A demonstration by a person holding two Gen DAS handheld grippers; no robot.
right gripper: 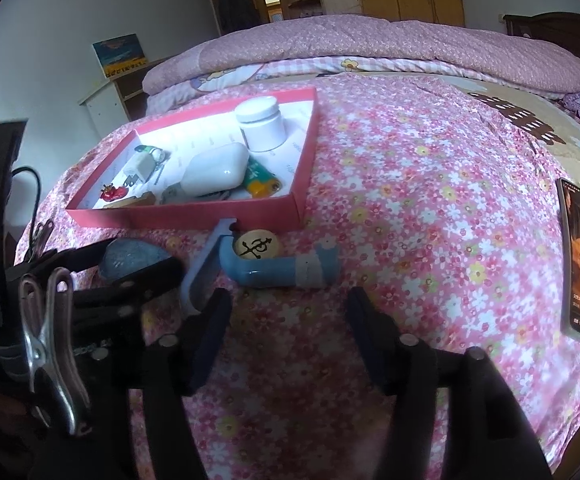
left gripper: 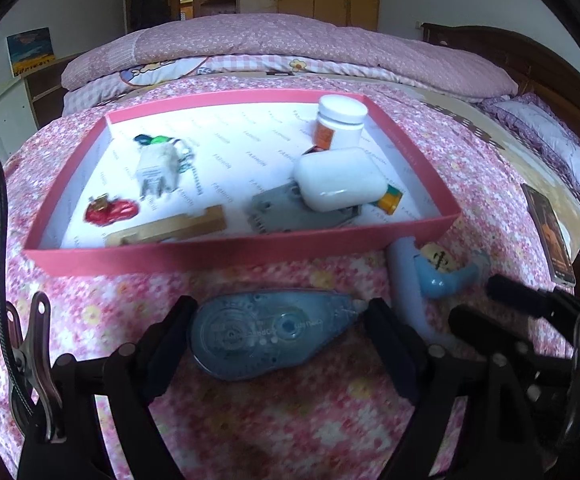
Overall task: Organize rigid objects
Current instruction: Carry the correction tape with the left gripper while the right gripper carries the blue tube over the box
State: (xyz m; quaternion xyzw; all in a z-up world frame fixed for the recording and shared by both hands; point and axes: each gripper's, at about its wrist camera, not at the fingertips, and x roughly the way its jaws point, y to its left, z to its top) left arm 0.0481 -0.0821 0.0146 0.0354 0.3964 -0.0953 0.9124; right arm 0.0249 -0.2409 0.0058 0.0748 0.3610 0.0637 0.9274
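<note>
Correction tape [left gripper: 274, 332] lies flat on the flowery bed, just in front of the pink box [left gripper: 226, 250]. Your left gripper [left gripper: 280, 338] has its jaws wide apart, one on each end of it, not squeezing. It looks light, hard and smooth, so it may slip. Hold it across the fat round middle. Your right gripper [right gripper: 286, 316] is apart and empty.

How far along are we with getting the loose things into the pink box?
Done: the pink box already holds the white jar, white case, charger and several small items. In hand: nothing yet; the left gripper is open around the tape dispenser, and the right gripper is open and empty. Left: the dispenser, blue holder and round token on the bedspread.
</note>
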